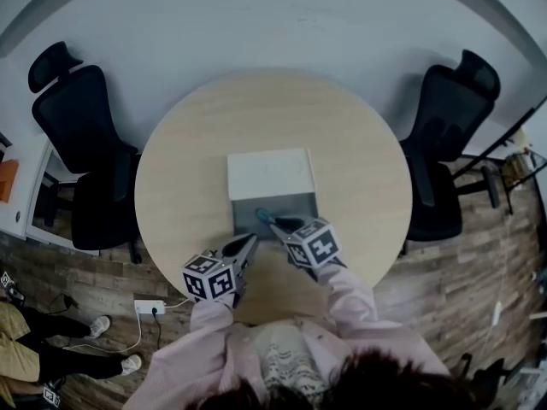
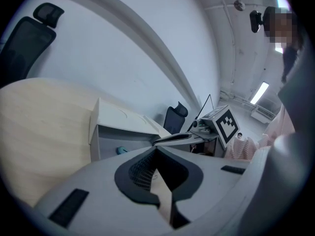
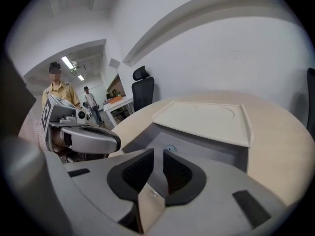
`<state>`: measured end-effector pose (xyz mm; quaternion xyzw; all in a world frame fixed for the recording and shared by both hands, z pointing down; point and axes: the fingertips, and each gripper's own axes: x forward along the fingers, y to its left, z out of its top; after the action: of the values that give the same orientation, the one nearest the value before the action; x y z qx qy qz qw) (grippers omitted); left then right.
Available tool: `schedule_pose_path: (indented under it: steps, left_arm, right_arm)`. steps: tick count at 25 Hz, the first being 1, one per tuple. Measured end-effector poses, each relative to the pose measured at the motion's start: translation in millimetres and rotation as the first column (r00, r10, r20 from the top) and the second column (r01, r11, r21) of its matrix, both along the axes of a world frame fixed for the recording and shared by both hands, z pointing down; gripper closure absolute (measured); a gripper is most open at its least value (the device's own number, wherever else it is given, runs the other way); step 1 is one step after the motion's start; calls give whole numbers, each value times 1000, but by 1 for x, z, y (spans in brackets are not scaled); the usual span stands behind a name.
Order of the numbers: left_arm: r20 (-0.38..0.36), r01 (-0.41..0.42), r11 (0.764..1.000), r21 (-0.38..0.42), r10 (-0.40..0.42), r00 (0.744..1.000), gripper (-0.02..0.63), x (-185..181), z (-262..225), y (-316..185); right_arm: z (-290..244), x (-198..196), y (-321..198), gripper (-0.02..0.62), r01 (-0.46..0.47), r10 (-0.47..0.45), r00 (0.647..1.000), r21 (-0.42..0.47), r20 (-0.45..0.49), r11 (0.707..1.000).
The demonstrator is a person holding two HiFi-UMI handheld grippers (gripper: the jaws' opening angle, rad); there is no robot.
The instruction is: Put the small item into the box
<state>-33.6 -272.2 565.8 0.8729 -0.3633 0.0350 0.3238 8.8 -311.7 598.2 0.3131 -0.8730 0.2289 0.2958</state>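
A box with grey walls (image 1: pixel 295 202) stands open in the middle of the round table (image 1: pixel 359 156), its white lid (image 1: pixel 270 173) folded back behind it. A small teal item (image 1: pixel 262 214) lies on the box floor near the front left; it also shows as the teal item (image 3: pixel 170 149) and the teal item (image 2: pixel 121 150). My right gripper (image 1: pixel 275 225) hovers over the box's front edge, just behind the item. The right gripper (image 3: pixel 158 154) has a narrow gap between its jaws with nothing in it. My left gripper (image 1: pixel 248 244) sits at the box's front left corner; the left gripper (image 2: pixel 157 150) is shut and empty.
Two black office chairs stand by the table, one at the left (image 1: pixel 81 135) and one at the right (image 1: pixel 449 126). A white power strip (image 1: pixel 149 307) lies on the wooden floor. Two people (image 3: pixel 61 90) stand far back in the room in the right gripper view.
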Motion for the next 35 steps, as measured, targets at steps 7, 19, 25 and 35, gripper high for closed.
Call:
schedule_pose_path:
  steps: [7,19,25,35]
  left_arm:
    - [38,-7,994,107,3,999,597,0,-20,1]
    - [47,-24,983,183,16,999,597,3,-38,5]
    - [43,-25,979,200,16,999,597,0,-44,7]
    - [37,-38,974,223,31,999,597,2,-52,9]
  right_arm:
    - [-31,-4,16,574,-51,42,985,52,168,997]
    - [-63,-5,22,597,-95,58,953,114,298,989]
    - [-74,-8,24,597,-99,45,947,157,318,983]
    - [-87,-5,31,598,-90,16,946,217,323,972]
